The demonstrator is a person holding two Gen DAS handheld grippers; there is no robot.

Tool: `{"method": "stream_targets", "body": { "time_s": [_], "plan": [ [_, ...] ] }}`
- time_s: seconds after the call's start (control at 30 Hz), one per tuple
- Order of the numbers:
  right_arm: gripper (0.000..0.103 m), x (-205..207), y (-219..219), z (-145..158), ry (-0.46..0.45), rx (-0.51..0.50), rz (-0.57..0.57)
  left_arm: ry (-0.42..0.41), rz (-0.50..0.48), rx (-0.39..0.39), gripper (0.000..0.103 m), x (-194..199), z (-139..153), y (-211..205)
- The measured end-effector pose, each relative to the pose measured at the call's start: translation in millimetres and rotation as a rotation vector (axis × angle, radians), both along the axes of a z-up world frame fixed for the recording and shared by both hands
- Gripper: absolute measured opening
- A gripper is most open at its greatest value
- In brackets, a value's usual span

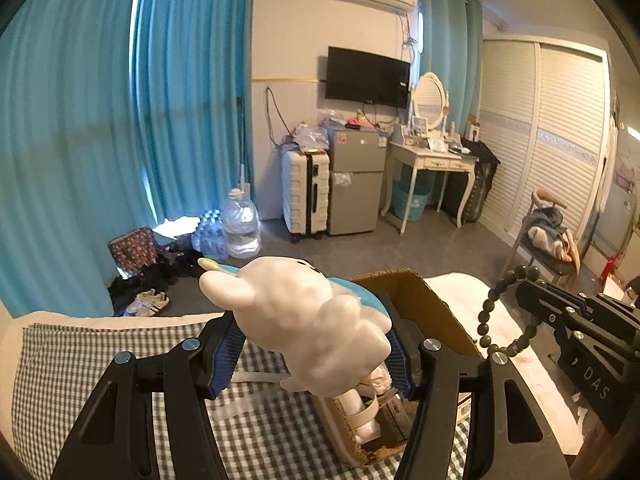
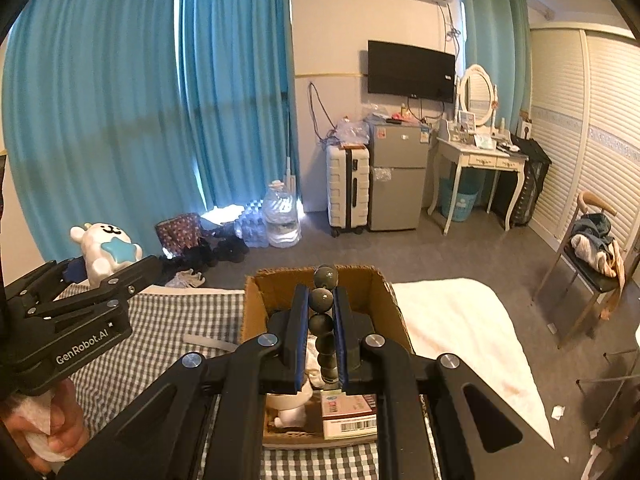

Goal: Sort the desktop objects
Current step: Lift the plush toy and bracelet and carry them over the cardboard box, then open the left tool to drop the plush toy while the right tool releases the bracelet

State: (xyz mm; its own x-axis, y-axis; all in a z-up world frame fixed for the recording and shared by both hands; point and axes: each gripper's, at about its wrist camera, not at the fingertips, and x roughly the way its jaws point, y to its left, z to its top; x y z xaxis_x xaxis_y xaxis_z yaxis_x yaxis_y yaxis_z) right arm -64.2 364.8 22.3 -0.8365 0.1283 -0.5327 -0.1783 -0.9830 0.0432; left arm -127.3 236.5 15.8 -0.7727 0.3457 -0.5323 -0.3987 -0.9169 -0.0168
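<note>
Bed with a checked cover [image 2: 172,320]

An open cardboard box [image 2: 394,304] sits on it — a white blanket [image 2: 460,320] lies just beside.

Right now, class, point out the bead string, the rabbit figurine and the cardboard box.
bead string [image 2: 320,300], right wrist view, second bead from top.
rabbit figurine [image 1: 304,312], left wrist view, white back.
cardboard box [image 2: 256,300], right wrist view, left inner wall.

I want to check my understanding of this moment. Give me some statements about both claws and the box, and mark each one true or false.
1. The left claw grips a white rabbit figurine. True.
2. The right claw is open and holds nothing. False: it is shut on a string of dark beads.
3. The cardboard box is closed with a lid. False: it is open at the top, with things inside.
4. The box rests on a checked cloth. True.
5. The figurine carries a blue star. True.
</note>
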Motion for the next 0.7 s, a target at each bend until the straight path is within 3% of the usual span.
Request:
{"method": "stream_targets", "body": {
  "time_s": [0.7],
  "plan": [
    [0.011, -80.9, 59.2, -110.2, -0.181, -0.085, -0.029, -0.176, -0.082, -0.095, 0.063, -87.2, -115.4, 85.7]
  ]
}}
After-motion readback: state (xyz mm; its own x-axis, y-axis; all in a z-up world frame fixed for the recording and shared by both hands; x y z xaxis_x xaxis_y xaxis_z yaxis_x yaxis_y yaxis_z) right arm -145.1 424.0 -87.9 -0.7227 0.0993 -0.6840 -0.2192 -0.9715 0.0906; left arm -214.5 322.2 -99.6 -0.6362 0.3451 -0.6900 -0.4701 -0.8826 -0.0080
